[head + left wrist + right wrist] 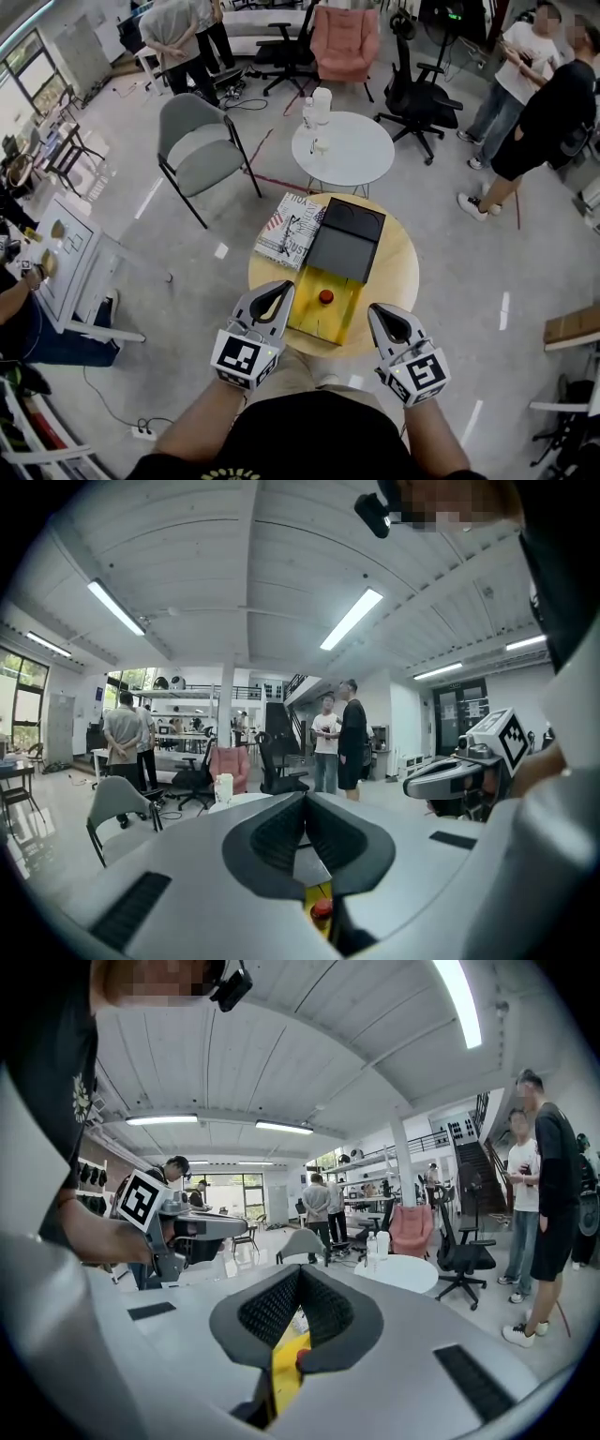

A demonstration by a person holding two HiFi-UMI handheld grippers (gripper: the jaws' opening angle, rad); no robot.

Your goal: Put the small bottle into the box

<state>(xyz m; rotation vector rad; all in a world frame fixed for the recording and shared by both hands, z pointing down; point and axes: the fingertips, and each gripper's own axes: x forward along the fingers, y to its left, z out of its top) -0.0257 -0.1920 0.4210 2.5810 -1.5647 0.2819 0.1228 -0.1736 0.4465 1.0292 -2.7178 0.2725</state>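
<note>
A yellow box (311, 317) lies open on the round wooden table (398, 267), its black lid (347, 242) folded back on the far side. Inside the box sits the small bottle with a red cap (325, 297). My left gripper (280, 290) hovers at the box's near left edge, jaws shut and empty. At the box's near right, my right gripper (381, 313) is also shut on nothing. The left gripper view shows its shut jaws (305, 806) above the red cap (322, 910). In the right gripper view the shut gripper (298, 1277) has the cap (302, 1357) and the yellow box (284, 1372) below it.
A patterned book (291, 225) lies on the table left of the lid. Beyond stand a white round table (361, 155) with a bottle and a cup, a grey chair (195, 141), office chairs and a pink armchair (344, 42). People stand at the far right (544, 103).
</note>
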